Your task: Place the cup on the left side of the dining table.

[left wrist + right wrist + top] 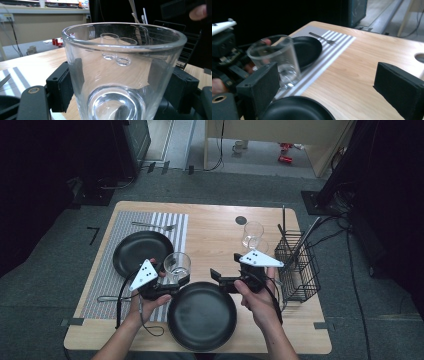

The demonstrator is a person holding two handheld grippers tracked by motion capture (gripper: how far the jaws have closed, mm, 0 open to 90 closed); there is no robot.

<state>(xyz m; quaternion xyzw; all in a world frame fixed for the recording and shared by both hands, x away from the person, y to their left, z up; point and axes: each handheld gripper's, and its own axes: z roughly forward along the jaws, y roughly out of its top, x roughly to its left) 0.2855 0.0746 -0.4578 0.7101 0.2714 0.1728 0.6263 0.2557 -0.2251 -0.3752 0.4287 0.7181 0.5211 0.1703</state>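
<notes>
A clear drinking glass (177,266) stands upright at the right edge of the striped placemat (107,270), just behind the near black plate (201,316). My left gripper (172,279) is shut on the glass; in the left gripper view its black pads (60,87) press on both sides of the glass (122,75). My right gripper (226,266) hovers open over bare wood to the right of the glass. In the right gripper view its jaws (329,87) stand wide apart with nothing between them, and the glass (275,57) lies to the left.
A second black plate (140,251) and a fork (152,225) lie on the placemat, with a utensil (107,298) near its front. Two empty glasses (252,235) stand at the back right beside a black wire basket (297,265). A round hole (241,220) is in the tabletop.
</notes>
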